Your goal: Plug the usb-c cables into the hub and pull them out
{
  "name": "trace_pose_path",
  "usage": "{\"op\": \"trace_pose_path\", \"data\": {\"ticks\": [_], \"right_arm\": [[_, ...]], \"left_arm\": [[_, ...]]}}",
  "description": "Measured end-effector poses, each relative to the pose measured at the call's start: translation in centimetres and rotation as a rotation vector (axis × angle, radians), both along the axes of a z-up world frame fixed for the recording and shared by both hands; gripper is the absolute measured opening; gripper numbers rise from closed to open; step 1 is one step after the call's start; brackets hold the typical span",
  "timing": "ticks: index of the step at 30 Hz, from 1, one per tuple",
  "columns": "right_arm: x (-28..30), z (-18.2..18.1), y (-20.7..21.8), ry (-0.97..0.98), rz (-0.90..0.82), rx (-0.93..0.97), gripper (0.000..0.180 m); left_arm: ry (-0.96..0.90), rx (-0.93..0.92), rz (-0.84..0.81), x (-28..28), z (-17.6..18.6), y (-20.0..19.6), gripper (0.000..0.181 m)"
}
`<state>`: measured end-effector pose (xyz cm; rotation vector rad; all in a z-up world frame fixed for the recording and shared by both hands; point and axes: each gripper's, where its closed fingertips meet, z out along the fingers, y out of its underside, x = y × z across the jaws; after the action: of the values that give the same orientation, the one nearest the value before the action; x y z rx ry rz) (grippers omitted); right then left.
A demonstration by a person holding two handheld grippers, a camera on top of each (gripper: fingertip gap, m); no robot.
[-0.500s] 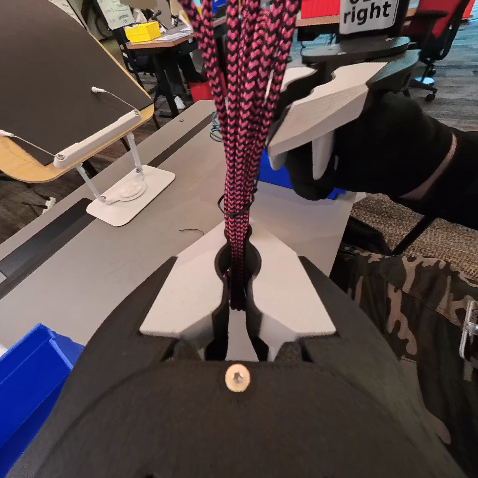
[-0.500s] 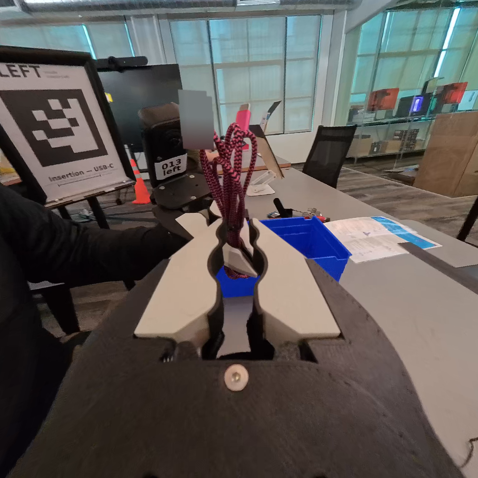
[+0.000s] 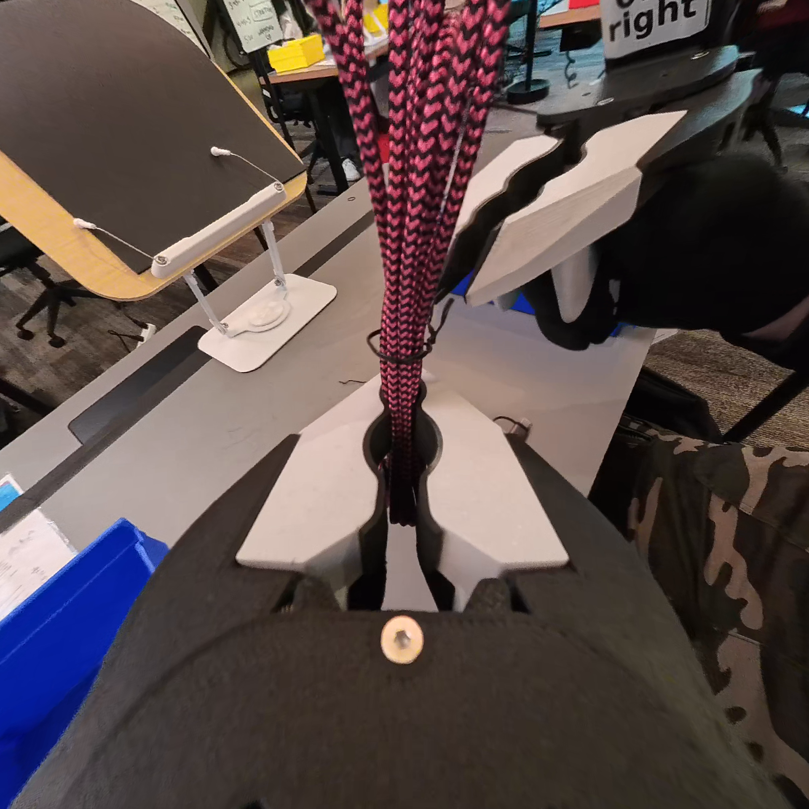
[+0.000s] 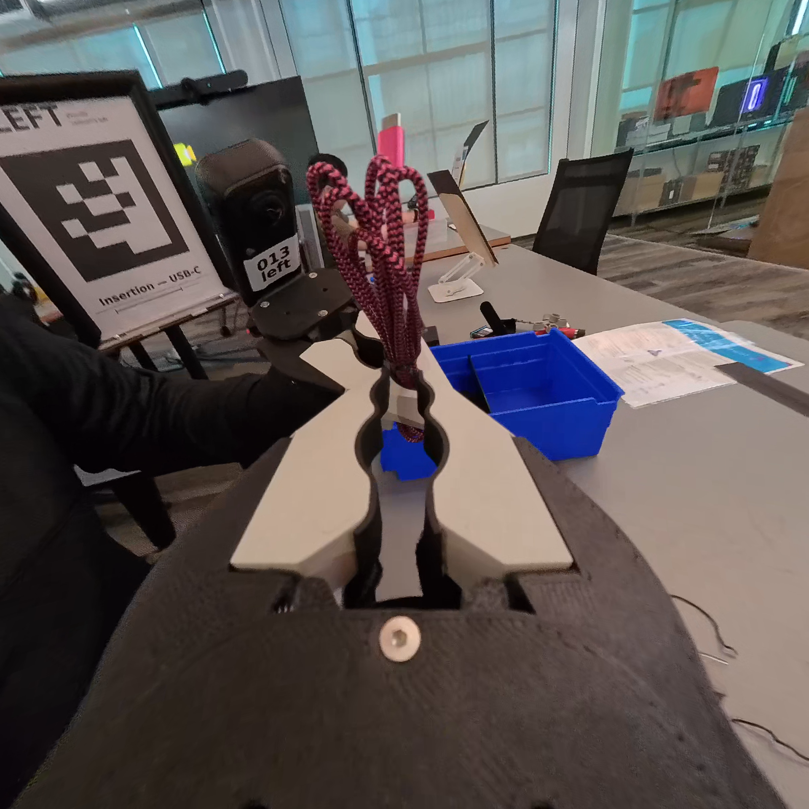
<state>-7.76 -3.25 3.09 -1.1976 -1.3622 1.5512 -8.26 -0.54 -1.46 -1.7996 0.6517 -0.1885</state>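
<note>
Left wrist view: cable bundle (image 3: 402, 245) foremost.

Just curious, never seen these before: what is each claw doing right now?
Left claw: closed on the cable bundle, holding it upright.
Right claw: slightly open, holding nothing, its tips beside the cable bundle.

Bin (image 4: 543, 407) on table (image 4: 683, 481), papers (image 4: 674, 359) behind
</note>
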Motion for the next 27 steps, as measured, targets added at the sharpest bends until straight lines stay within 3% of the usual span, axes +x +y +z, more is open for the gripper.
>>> {"op": "trace_pose_path", "data": {"ticks": [6, 12, 14, 19, 27], "right_arm": [[0.0, 0.0, -0.5, 0.003, 0.084, -0.145, 0.015], [-0.6, 0.1, -0.8, 0.026, 0.106, -0.241, 0.009], [-0.7, 0.0, -0.7, 0.029, 0.098, -0.245, 0.000], [-0.6, 0.0, -0.7, 0.038, 0.084, -0.193, 0.000], [-0.6, -0.1, -0.4, 0.033, 0.035, -0.090, 0.000]], "left_arm": [[0.042, 0.038, 0.047, -0.6, 0.3, 0.2, 0.000], [0.095, 0.066, 0.064, -0.5, 0.3, 0.2, 0.000], [0.094, 0.070, 0.066, -0.5, 0.3, 0.2, 0.000], [0.065, 0.065, 0.049, -0.3, 0.5, 0.1, 0.000], [-0.161, 0.015, -0.115, 1.5, 1.5, -1.0, 0.000]]}}
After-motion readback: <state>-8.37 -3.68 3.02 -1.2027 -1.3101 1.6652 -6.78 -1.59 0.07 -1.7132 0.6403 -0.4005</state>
